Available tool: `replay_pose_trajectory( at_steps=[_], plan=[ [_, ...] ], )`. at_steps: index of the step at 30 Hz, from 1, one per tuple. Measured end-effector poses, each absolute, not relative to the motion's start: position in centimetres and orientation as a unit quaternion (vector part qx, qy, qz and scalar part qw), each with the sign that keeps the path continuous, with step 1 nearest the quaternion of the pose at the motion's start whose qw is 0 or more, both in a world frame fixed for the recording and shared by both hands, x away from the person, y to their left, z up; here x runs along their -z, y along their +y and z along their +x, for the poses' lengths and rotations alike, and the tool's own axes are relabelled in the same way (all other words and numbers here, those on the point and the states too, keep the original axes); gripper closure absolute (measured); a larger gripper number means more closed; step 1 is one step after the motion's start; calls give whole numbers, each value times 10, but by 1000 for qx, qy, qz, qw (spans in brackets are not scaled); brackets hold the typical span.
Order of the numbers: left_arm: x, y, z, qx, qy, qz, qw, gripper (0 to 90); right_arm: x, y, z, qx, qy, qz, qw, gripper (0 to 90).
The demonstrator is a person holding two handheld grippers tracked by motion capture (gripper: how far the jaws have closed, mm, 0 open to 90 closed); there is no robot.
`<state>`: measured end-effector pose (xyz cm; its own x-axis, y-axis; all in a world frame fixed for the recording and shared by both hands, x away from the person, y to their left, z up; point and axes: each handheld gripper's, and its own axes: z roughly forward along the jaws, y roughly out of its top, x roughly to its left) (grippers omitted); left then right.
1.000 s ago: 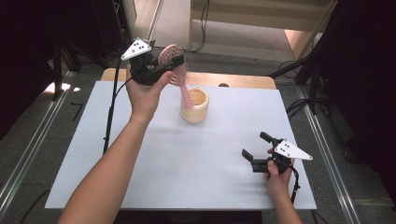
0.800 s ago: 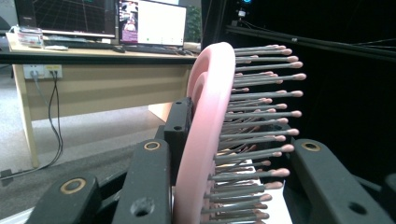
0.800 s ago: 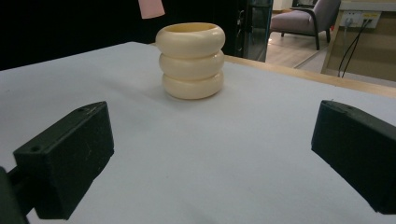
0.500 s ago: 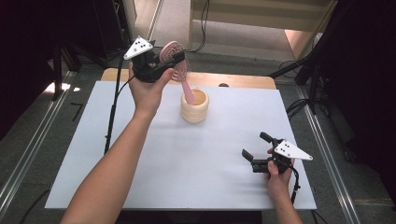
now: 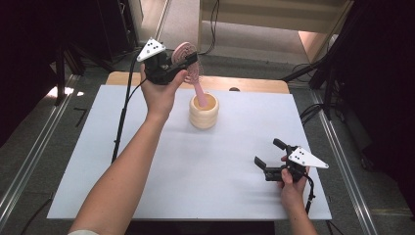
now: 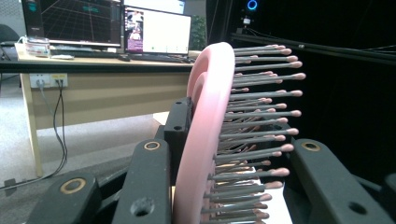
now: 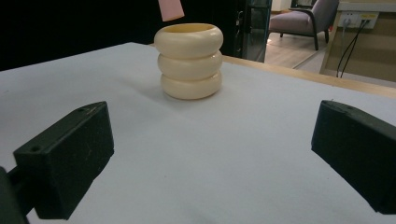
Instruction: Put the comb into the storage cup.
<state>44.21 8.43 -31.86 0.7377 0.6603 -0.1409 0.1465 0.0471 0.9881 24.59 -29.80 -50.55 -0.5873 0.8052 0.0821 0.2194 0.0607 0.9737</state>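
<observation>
Upper centre of the high view: the left gripper (image 5: 183, 63), clamped on the pink hairbrush (image 5: 188, 61), holds its handle pointing down just above the cream ringed holder (image 5: 204, 111); the right gripper (image 5: 269, 156) rests open and empty at lower right.

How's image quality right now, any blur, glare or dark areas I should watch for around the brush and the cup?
High view: even light on the white table, surroundings dark, pink hairbrush slightly soft. Left gripper view: brush sharp up close, right background black, monitors bright. Right gripper view: cream cup clear with a soft shadow, near jaws slightly blurred, brush handle tip cut off at the top edge.
</observation>
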Motion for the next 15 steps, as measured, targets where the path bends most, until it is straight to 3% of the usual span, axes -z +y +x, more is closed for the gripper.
replay_pose_trajectory(
  at_steps=[15],
  plan=[
    [330,77,448,-204,313,671,641,645,505,-299,246,-575,681,375,255,0]
  ],
)
